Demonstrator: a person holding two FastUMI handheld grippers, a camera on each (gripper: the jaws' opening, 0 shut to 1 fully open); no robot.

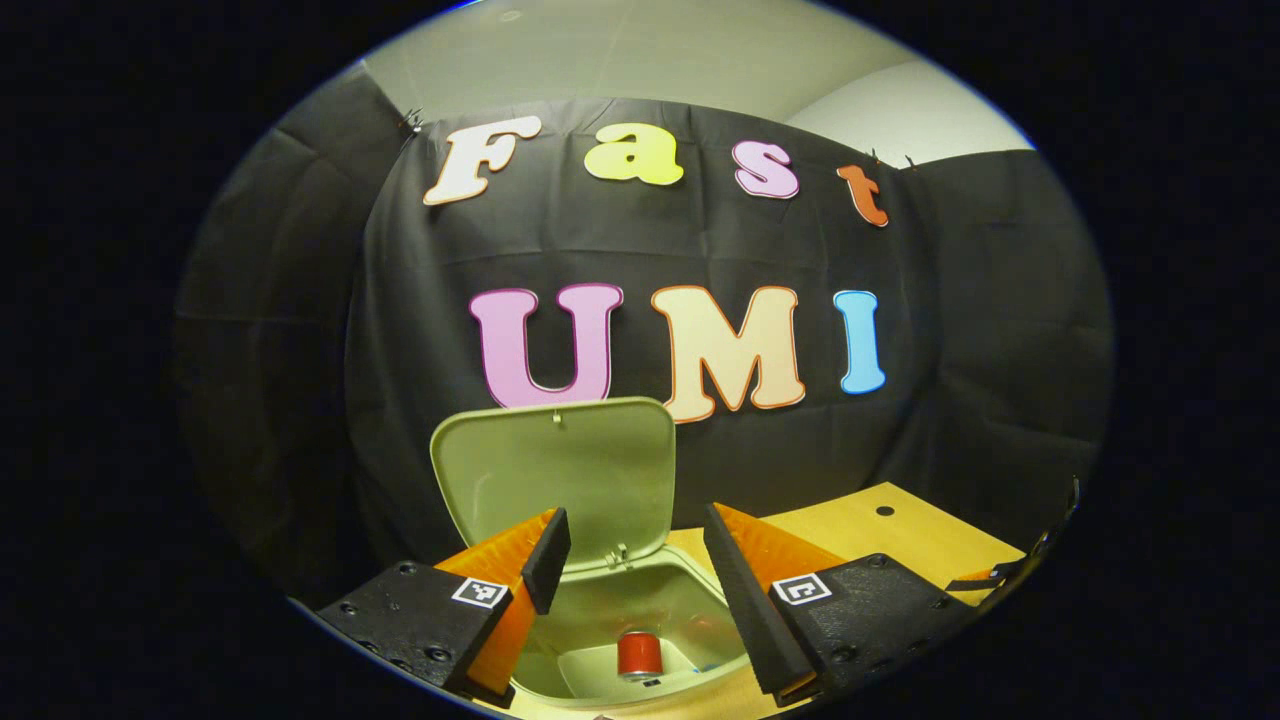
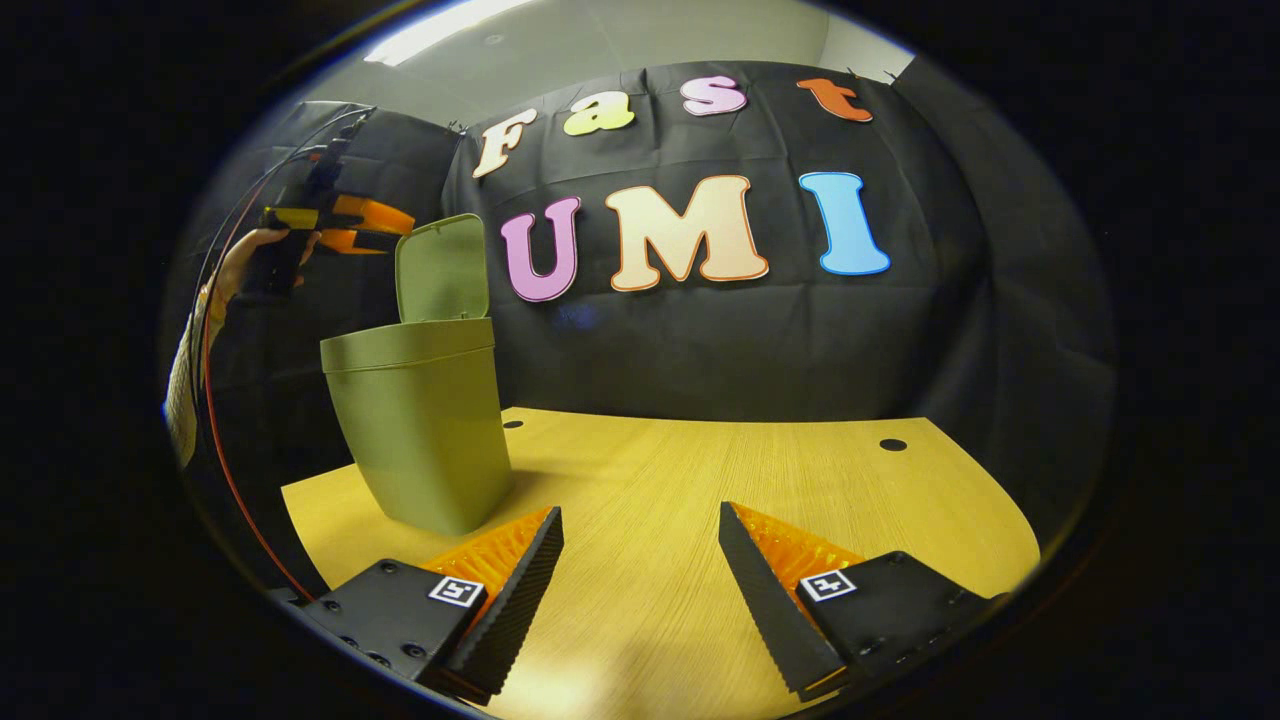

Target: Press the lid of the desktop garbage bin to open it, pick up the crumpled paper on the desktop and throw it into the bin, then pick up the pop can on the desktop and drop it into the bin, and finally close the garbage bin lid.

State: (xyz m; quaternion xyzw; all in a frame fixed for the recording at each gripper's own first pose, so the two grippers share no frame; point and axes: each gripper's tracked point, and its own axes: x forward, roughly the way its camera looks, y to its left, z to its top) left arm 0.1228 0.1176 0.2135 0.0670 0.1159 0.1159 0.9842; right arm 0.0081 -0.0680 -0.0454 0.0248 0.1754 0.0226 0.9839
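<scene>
In the left gripper view the green garbage bin (image 1: 650, 610) stands right below me with its lid (image 1: 560, 475) swung up. A red pop can (image 1: 640, 654) lies inside at the bottom. My left gripper (image 1: 635, 560) hovers open over the bin's mouth, holding nothing. In the right gripper view the bin (image 2: 420, 430) stands on the wooden desktop (image 2: 700, 500) at the left, lid (image 2: 442, 268) upright, and a hand holds the left gripper (image 2: 340, 225) above it. My right gripper (image 2: 640, 570) is open over bare desk to the right of the bin.
The black cloth wall hangs close behind the desk. Two small dark holes (image 2: 892, 444) mark the desktop near its back edge. A red cable (image 2: 215, 420) runs down along the person's sleeve at the left.
</scene>
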